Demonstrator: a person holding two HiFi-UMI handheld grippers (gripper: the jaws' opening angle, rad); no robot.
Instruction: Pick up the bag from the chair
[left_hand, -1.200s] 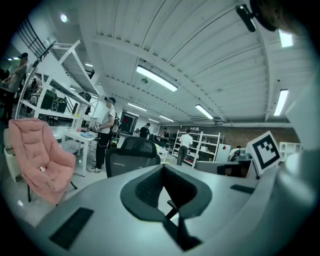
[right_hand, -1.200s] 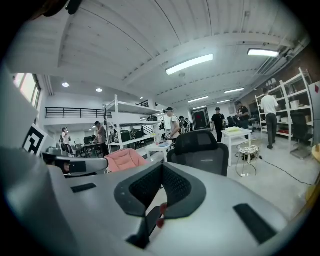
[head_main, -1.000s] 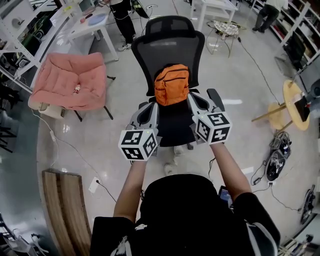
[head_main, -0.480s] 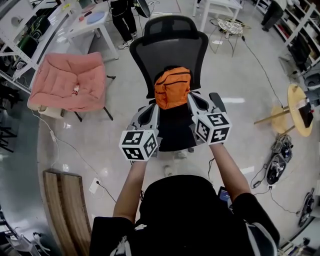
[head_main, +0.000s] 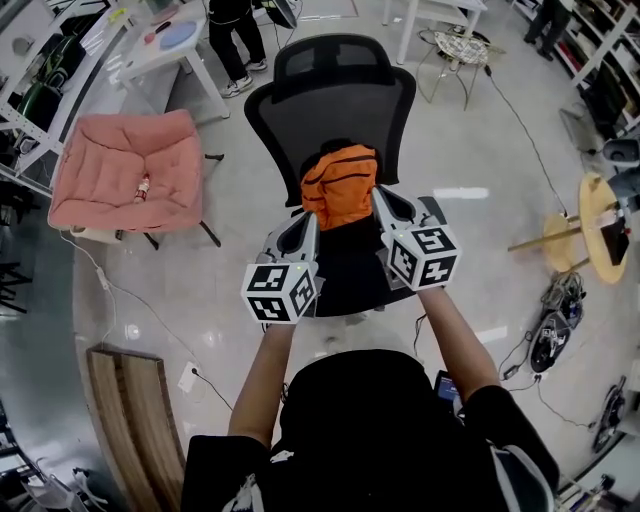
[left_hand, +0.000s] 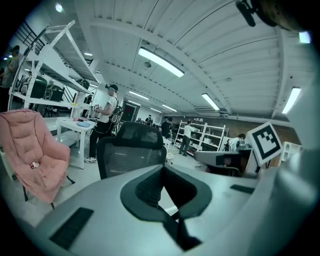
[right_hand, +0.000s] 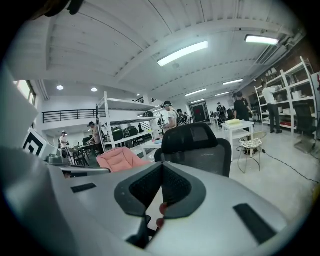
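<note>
An orange bag (head_main: 340, 185) leans upright against the mesh back of a black office chair (head_main: 330, 95), on its seat. My left gripper (head_main: 311, 218) points at the bag's lower left side, close to it. My right gripper (head_main: 378, 195) lies along the bag's right edge. In both gripper views the jaws stand pressed together with nothing between the pads: left gripper (left_hand: 163, 169), right gripper (right_hand: 162, 166). A small sliver of the orange bag (right_hand: 161, 208) shows through the gap under the right jaws. The chair's back (left_hand: 131, 150) rises beyond the left jaws.
A pink cushioned chair (head_main: 125, 170) stands to the left, with a white table (head_main: 165, 45) and a standing person (head_main: 230, 40) behind it. A round wooden table (head_main: 600, 215) and floor cables (head_main: 560, 300) are at the right. A wooden bench (head_main: 130, 420) lies near left.
Both grippers have come forward and now flank the bag more closely. The head view has shifted a little; the bag stays on the chair.
</note>
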